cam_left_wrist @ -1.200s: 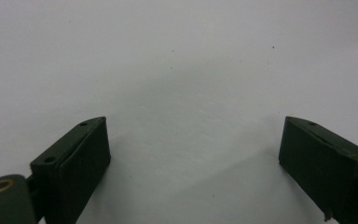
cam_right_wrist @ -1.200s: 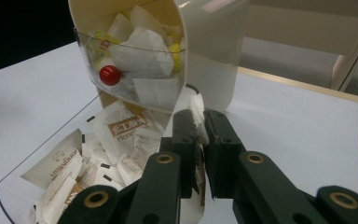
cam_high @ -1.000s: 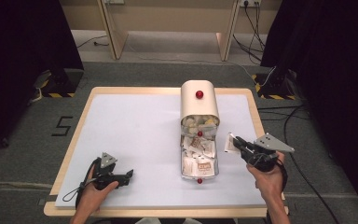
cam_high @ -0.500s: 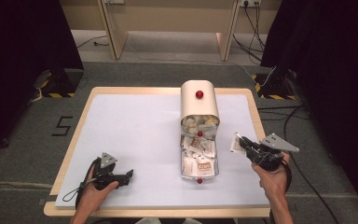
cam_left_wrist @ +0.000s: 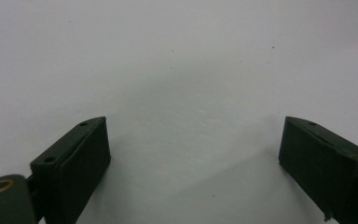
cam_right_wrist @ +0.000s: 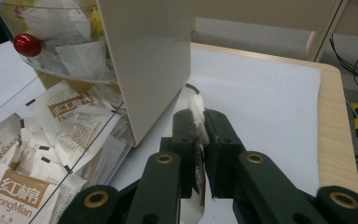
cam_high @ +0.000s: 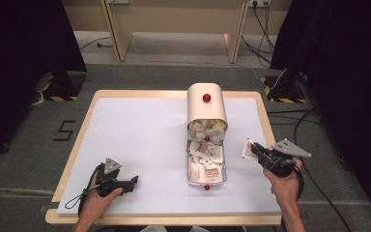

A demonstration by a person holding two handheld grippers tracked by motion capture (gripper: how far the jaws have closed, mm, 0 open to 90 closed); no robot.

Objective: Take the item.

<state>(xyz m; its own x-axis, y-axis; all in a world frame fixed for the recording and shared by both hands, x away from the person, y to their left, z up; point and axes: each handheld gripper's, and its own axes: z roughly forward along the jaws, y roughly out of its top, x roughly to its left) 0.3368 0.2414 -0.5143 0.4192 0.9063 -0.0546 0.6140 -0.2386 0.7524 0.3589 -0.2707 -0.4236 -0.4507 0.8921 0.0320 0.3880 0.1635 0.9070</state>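
Beside the drawer box (cam_high: 206,108), right tool (cam_right_wrist: 200,126) clamps a sachet (cam_right_wrist: 196,109); left tool (cam_left_wrist: 193,154) gapes.

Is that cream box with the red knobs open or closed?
Open. The cream box has its clear drawer pulled out toward the person, showing white paper sachets heaped inside.

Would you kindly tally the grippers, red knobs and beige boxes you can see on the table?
Grippers: 2, the left gripper open and the right gripper shut on a sachet.
Red knobs: 3.
Beige box: 1.
Total: 6.
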